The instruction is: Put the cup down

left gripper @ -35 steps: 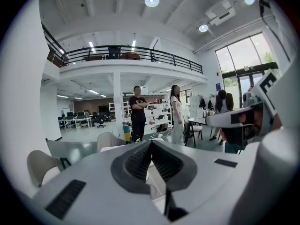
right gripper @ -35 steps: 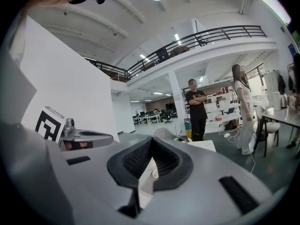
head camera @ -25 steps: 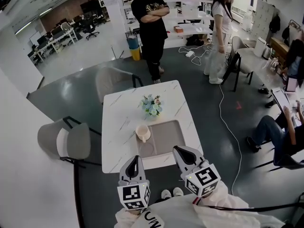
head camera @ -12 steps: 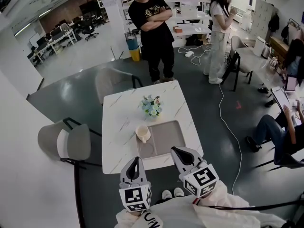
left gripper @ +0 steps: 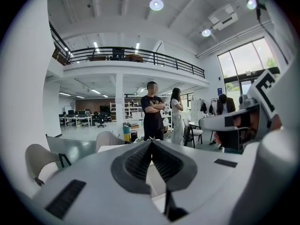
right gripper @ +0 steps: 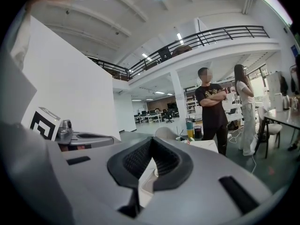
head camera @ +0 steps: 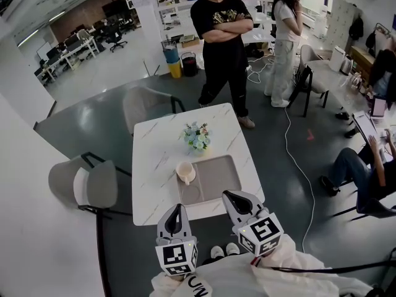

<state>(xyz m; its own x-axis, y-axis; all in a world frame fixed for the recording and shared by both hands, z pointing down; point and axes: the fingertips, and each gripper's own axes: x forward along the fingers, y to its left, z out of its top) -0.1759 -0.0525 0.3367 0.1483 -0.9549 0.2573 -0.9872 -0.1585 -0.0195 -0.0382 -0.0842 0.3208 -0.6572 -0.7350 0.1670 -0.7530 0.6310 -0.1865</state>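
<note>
grey left gripper (left gripper: 151,143): black ribbed pads (left gripper: 139,162) pressed together at the tips | beyond: person in black T-shirt (left gripper: 153,116) stood with arms crossed | far left: grey padded chair (left gripper: 36,159)

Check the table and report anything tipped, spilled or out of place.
Nothing stands out. The cup stands upright at the far left corner of the tray, the flowers sit upright beyond it, and the table shows no spill.
</note>
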